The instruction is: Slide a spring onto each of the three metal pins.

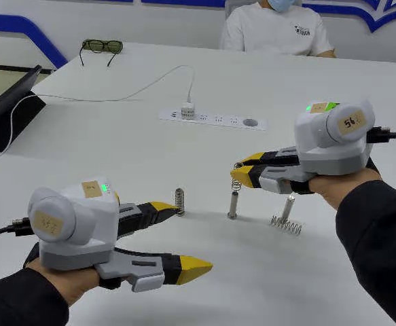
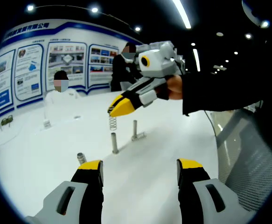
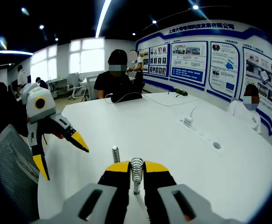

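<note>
Three metal pins stand on the white table (image 1: pixel 116 149). The left pin (image 1: pixel 179 201) has a spring around it. The middle pin (image 1: pixel 233 204) is bare. My right gripper (image 1: pixel 241 174) is shut on a spring (image 1: pixel 236 183), which hangs just above the middle pin's top. In the right gripper view the spring (image 3: pixel 136 170) sits upright between the jaws, with the pin (image 3: pixel 136 189) under it. The right pin (image 1: pixel 288 207) is bare, and a loose spring (image 1: pixel 286 225) lies at its foot. My left gripper (image 1: pixel 181 236) is open and holds nothing, near the left pin.
A white power strip (image 1: pixel 211 119) with a plugged charger and cable lies mid-table. Dark glasses (image 1: pixel 102 46) rest at the far left, and a black tablet (image 1: pixel 7 109) stands at the left edge. A person in white (image 1: pixel 276 27) sits across the table.
</note>
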The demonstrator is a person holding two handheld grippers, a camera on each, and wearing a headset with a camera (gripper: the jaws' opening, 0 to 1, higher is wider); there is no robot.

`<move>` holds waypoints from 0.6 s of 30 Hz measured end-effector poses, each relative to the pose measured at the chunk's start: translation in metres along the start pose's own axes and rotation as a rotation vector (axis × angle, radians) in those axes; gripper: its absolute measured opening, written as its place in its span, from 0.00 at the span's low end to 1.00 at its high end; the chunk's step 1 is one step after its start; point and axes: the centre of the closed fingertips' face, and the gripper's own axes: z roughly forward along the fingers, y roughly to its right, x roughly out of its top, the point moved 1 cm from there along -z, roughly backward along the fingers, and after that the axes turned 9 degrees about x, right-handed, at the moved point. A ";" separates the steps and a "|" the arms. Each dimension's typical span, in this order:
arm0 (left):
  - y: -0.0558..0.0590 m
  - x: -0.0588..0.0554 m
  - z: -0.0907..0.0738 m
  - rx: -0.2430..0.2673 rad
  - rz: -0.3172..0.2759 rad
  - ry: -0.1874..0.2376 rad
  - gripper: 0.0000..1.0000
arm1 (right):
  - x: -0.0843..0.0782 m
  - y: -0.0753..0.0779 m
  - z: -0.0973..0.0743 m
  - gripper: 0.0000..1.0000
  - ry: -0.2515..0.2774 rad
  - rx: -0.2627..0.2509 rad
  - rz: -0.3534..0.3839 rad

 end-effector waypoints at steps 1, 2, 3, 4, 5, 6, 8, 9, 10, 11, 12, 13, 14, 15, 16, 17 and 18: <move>0.000 0.000 0.000 0.000 0.000 0.000 0.65 | -0.001 0.001 0.000 0.12 -0.001 -0.001 0.001; 0.000 0.000 0.000 0.001 0.000 0.001 0.66 | -0.001 0.001 0.000 0.12 -0.001 -0.004 0.002; 0.000 0.001 -0.001 0.002 0.000 0.001 0.66 | -0.002 0.002 0.000 0.12 0.000 -0.005 0.005; -0.001 0.001 -0.001 0.002 0.001 0.001 0.66 | -0.002 0.003 0.001 0.12 0.001 -0.005 0.009; -0.001 0.001 -0.001 0.004 0.002 0.000 0.66 | -0.003 0.003 0.001 0.12 0.001 -0.004 0.012; -0.001 0.001 -0.001 0.005 0.001 -0.001 0.67 | -0.003 0.003 0.001 0.12 0.001 -0.004 0.012; -0.001 0.001 -0.001 0.006 -0.002 -0.004 0.67 | -0.004 0.002 0.002 0.12 0.000 0.000 0.014; -0.001 0.000 -0.001 0.006 -0.002 -0.006 0.67 | -0.005 0.002 0.003 0.12 -0.001 0.002 0.014; -0.001 -0.001 -0.001 0.006 -0.002 -0.009 0.67 | -0.006 0.002 0.003 0.12 -0.003 0.001 0.013; -0.001 -0.001 -0.001 0.006 -0.003 -0.010 0.68 | -0.007 0.002 0.004 0.12 -0.004 0.001 0.013; -0.001 -0.001 -0.001 0.006 -0.003 -0.011 0.68 | -0.008 0.002 0.004 0.12 -0.004 0.003 0.019; -0.001 -0.002 -0.001 0.006 -0.003 -0.013 0.68 | -0.009 0.003 0.004 0.12 -0.004 0.001 0.019; -0.001 -0.002 -0.001 0.007 -0.003 -0.013 0.68 | -0.009 0.003 0.004 0.12 -0.004 0.000 0.020; -0.002 -0.002 -0.001 0.008 -0.004 -0.014 0.68 | -0.011 0.004 0.005 0.12 -0.004 0.000 0.024; -0.002 -0.002 -0.001 0.008 -0.004 -0.014 0.68 | -0.011 0.004 0.005 0.12 -0.004 0.001 0.028; -0.002 -0.002 -0.001 0.008 -0.005 -0.015 0.68 | -0.013 0.004 0.006 0.12 -0.005 0.000 0.028; -0.002 -0.002 -0.001 0.008 -0.004 -0.016 0.68 | -0.014 0.005 0.006 0.12 -0.005 -0.001 0.028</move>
